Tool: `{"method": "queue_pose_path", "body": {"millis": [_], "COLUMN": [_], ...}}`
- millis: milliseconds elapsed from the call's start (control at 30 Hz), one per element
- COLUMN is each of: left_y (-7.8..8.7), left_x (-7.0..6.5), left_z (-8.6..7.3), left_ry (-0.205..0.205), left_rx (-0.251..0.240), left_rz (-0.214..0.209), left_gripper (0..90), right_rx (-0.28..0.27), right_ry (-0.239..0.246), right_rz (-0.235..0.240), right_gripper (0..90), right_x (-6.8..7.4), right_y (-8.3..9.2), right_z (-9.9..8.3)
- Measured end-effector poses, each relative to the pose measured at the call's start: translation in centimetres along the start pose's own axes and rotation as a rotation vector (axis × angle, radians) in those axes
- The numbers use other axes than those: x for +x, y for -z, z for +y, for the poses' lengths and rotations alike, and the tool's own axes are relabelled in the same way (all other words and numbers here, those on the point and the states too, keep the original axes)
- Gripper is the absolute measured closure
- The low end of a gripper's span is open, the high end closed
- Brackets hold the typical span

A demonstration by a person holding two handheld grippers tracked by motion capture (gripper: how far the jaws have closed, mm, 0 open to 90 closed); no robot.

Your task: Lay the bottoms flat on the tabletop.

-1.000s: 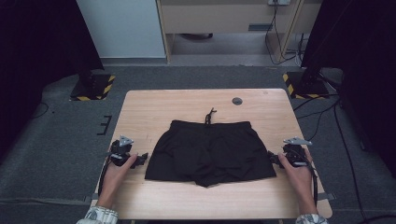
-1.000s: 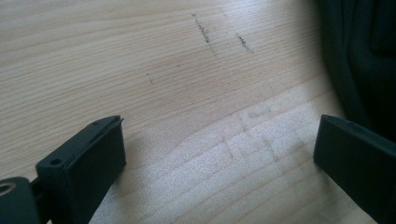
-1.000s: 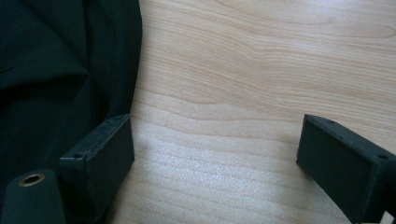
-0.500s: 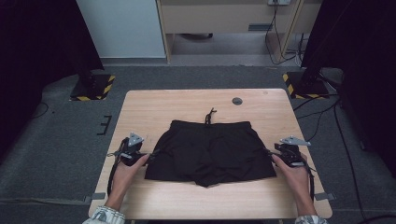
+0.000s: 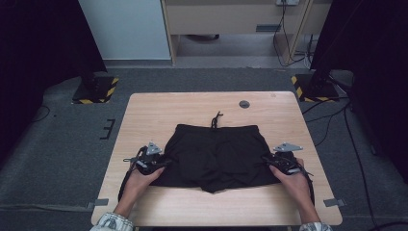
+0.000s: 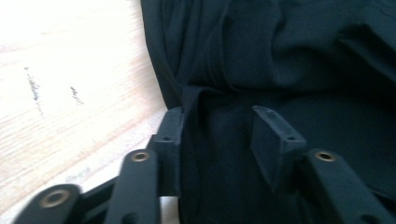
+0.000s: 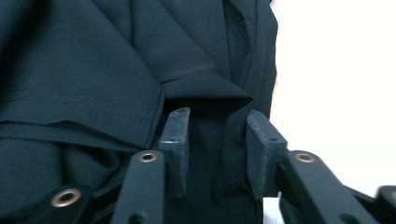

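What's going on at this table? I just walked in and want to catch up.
A person stands at the wooden table with a gripper in each hand, working on a pair of black shorts spread flat. The left gripper is at the shorts' left edge and the right gripper at their right edge. Both have just been closing, with folds of cloth between their jaws; a firm pinch isn't certain yet.

No text, label, brand or number can be read anywhere

Shorts (image 5: 216, 156) black, plain; table (image 5: 159, 113) pale wood grain; gripper jaws black; floor blocks (image 5: 94, 91) yellow-black striped; floor (image 5: 57, 144) grey.
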State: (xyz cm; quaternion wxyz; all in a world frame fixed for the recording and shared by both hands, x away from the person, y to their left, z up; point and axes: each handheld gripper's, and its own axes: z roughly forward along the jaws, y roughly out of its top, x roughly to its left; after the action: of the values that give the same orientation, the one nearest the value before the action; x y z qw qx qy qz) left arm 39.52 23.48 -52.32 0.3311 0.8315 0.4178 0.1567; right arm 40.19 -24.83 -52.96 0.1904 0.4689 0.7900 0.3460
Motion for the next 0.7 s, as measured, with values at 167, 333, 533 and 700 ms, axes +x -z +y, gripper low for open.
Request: {"method": "queue_pose_path", "body": {"millis": [167, 333, 533, 700], "left_y": [1.1, 2.7, 2.9, 2.5], "left_x": [-0.9, -2.8, -3.4, -2.4], "left_z": [-0.7, -1.7, -2.0, -1.9], "left_ry": [-0.025, -0.074, -0.079, -0.04], "left_rx": [0.035, 0.099, 0.095, 0.075], "left_rz": [-0.026, -0.066, -0.022, -0.038], "left_gripper": [58.9, 58.9, 48.8, 43.7], "right_rx": [0.028, 0.075, -0.013, -0.131], "right_ry": [0.027, 0.076, 0.044, -0.004], "right_rz": [0.048, 0.087, 0.074, 0.013], "right_gripper": [69.7, 68.6, 46.6, 33.1], "right_x": [0.4, 1.1, 0.6, -0.8], "right_y": [1.2, 3.3, 4.5, 3.9], "right_z": [-0.8, -2.2, -2.0, 0.5]}}
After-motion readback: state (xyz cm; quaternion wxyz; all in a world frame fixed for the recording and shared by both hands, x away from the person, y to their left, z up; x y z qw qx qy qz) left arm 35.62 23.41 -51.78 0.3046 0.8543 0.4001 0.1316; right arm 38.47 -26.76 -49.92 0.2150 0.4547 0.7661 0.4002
